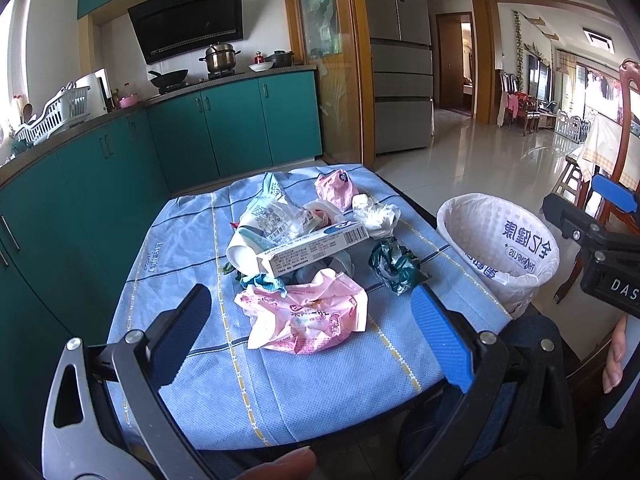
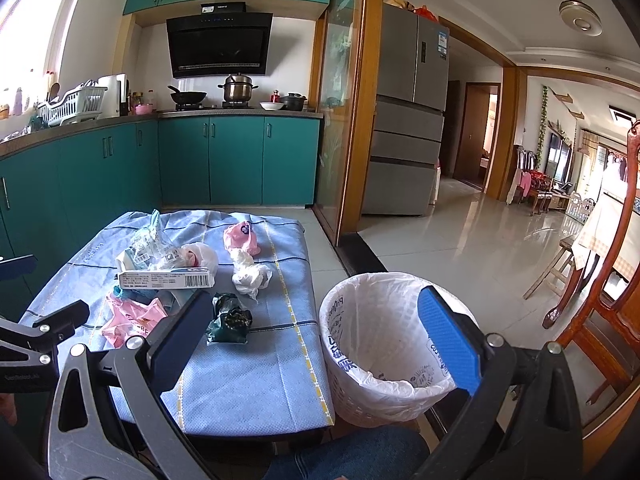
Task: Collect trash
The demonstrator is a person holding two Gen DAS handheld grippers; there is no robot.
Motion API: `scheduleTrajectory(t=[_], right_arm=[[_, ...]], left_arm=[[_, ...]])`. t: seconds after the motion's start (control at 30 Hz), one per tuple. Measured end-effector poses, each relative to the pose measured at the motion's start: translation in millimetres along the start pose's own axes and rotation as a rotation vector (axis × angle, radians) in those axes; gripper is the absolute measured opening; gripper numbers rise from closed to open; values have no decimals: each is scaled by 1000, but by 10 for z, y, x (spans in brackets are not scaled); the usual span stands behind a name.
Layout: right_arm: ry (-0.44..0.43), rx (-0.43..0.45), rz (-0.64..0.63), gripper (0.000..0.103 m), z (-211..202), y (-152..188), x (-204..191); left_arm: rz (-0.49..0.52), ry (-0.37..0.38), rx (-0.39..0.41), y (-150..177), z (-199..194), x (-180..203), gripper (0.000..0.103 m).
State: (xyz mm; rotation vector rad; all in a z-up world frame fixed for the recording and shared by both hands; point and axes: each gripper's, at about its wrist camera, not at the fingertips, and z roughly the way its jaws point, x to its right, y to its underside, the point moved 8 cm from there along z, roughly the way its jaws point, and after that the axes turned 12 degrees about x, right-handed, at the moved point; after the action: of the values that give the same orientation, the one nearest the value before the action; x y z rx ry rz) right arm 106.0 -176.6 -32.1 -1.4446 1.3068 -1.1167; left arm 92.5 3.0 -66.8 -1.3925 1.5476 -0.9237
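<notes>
- The left gripper hung open and empty, the pink wrapper lying straight ahead between its jaws on the blue cloth.
- The right gripper, also open and empty, faced the bin beside the table.

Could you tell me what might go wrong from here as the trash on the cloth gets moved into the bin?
1. The white box lies across the heap, so pulling the pink wrapper from beneath may topple it.
2. The lined bin stands beside the table, below its edge; a piece released early would probably land on the floor.
3. Both claws, left and right, are open and empty.
</notes>
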Motion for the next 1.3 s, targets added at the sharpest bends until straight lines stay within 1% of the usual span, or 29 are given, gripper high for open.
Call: scheduleTrajectory(t=[0.1,0.23,0.3,0.33,0.4,0.47,0.57,0.63,0.7,0.77,0.8,0.83,0.87,0.97,1.1,1.13,1.17,1.23,1.3], right_arm=[[-9,-8,14,100,37,9,-1],[-46,-68,76,100,298,111,12],[-90,-100,110,100,519,172,4],[-129,-106,117,100,640,174,-26],[-176,-106,103,100,858,150,-83],[-241,-105,40,100,1165,42,-227],[-310,-101,-10,100,1546,-115,-410],[-329,-106,-46,100,1869,-157,-530],[-316,-94,-75,100,2066,-95,-587],[-340,-94,-57,100,2146,49,-604],[-362,-124,-34,100,2193,200,-613],[-386,-177,-30,100,2240,350,-641],[-402,-199,-38,100,2265,420,-667],[-404,-188,-86,100,2251,469,-720],[-420,-254,-92,100,2345,666,-798],[-415,-268,-96,98,2364,714,-816],[-416,-273,-101,92,2354,735,-828],[-420,-270,-101,90,2312,716,-805],[-450,-254,-81,90,2195,638,-758]], left_arm=[[0,-5,-13,39,44,-11,100],[-5,-31,-29,108,138,-116,100],[-18,-60,-47,161,210,-252,100],[-27,-67,-57,183,238,-313,100],[-46,-88,-68,217,269,-439,100],[-64,-115,-77,241,299,-556,100],[-77,-139,-92,253,344,-616,100],[-77,-143,-94,244,357,-595,100],[-78,-132,-104,257,388,-537,99],[-76,-137,-118,286,437,-506,97],[-71,-145,-124,297,481,-488,93],[-69,-149,-126,301,509,-478,90],[-73,-149,-128,301,549,-462,87],[-87,-137,-134,279,659,-407,87],[-101,-144,-157,296,778,-402,87],[-114,-139,-166,310,796,-410,87],[-127,-134,-175,328,803,-419,87],[-145,-123,-184,366,796,-433,88],[-138,-126,-182,402,796,-445,90]])
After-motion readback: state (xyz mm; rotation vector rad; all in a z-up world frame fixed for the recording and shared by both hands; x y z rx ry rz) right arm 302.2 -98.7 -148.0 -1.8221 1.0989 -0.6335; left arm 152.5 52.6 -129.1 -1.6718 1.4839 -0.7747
